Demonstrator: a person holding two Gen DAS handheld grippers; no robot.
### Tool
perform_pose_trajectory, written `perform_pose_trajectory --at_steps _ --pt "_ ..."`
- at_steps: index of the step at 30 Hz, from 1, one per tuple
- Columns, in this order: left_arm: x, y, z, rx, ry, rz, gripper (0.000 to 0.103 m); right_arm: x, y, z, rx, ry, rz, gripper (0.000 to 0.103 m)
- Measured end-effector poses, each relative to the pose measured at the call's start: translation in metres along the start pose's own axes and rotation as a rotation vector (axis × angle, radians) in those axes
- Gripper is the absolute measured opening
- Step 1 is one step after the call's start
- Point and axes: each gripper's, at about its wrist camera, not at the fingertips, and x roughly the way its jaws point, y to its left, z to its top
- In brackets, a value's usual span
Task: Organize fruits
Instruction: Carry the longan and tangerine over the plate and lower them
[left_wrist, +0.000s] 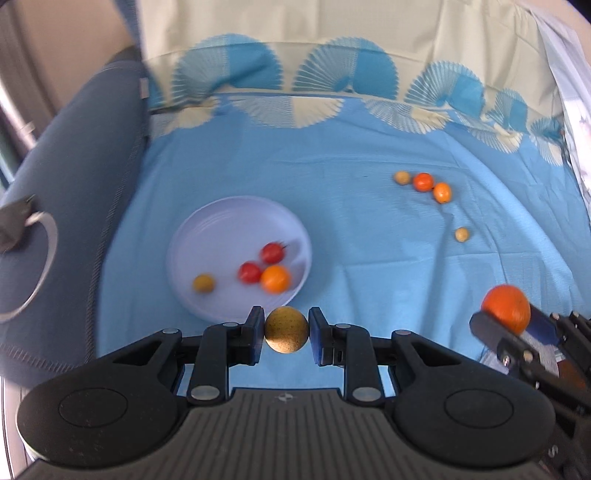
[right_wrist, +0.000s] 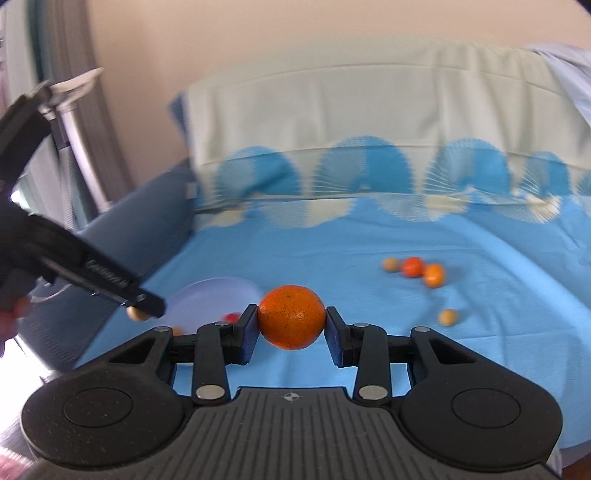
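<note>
the left gripper has its jaws clamped on a small speckled yellow fruit, held in the air above the near rim of the pale plate on the blue bedsheet. the right gripper has its jaws closed round an orange, also off the bed. four loose fruits lie well to the right of the plate.

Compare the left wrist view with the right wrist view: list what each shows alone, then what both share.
Only the left wrist view: the plate's four fruits in full, with the left claw shut on a tan fruit. Only the right wrist view: a wall and a hand at the left edge. Both: the right claw shut on an orange, four loose fruits and the blue cloth.
</note>
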Motion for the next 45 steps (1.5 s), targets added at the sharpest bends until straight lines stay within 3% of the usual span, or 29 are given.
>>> perform_pose_trajectory --at_steps 6,15,28,45 --pt "-0.041 0.033 -0.045 -0.048 -0.038 0.047 0.028 -0.036 0.053 -0.011 -0.068 0.011 0.098 0.040" --pt "-0.070 0.055 -0.095 -0.109 -0.081 0.036 0.028 -0.064 0.089 -0.023 -0.134 0.023 0.116 0.040" --pt "-0.080 0.064 -0.105 -0.122 -0.113 0.009 0.028 -0.078 0.104 -0.024 -0.182 -0.004 0.100 0.040" --pt "-0.074 0.066 -0.101 -0.131 -0.111 0.003 0.028 -0.069 0.106 -0.025 -0.173 0.023 0.091 0.040"
